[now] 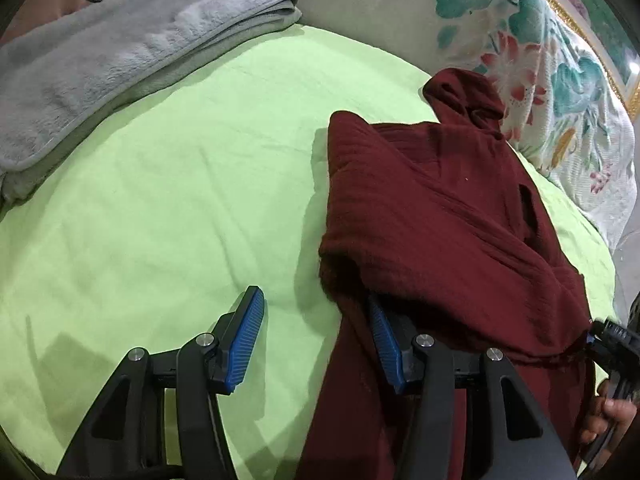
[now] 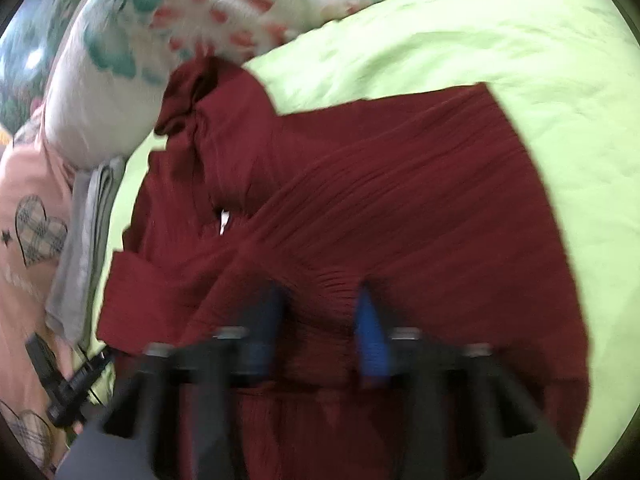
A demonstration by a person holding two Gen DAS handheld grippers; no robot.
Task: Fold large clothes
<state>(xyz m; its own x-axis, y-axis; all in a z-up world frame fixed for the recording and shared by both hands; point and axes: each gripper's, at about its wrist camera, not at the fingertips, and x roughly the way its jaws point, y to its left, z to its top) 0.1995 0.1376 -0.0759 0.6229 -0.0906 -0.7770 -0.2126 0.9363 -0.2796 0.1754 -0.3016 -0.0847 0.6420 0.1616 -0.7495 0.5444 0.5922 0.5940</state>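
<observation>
Left gripper (image 1: 316,336): right pad buried under maroon garment (image 1: 440,220).

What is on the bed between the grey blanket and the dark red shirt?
Only bare lime-green bedsheet lies between the folded grey fleece blanket and the crumpled dark red garment, seen in the left wrist view.

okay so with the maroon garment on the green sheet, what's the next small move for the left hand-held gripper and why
Probably close the left hand-held gripper on the maroon garment. Its jaws stand open, with one blue pad over bare green sheet and the other tucked under the garment's edge. The right hand-held gripper looks pinched on bunched cloth, though that view is blurred, so a matching grip would let both lift the fold together.
</observation>
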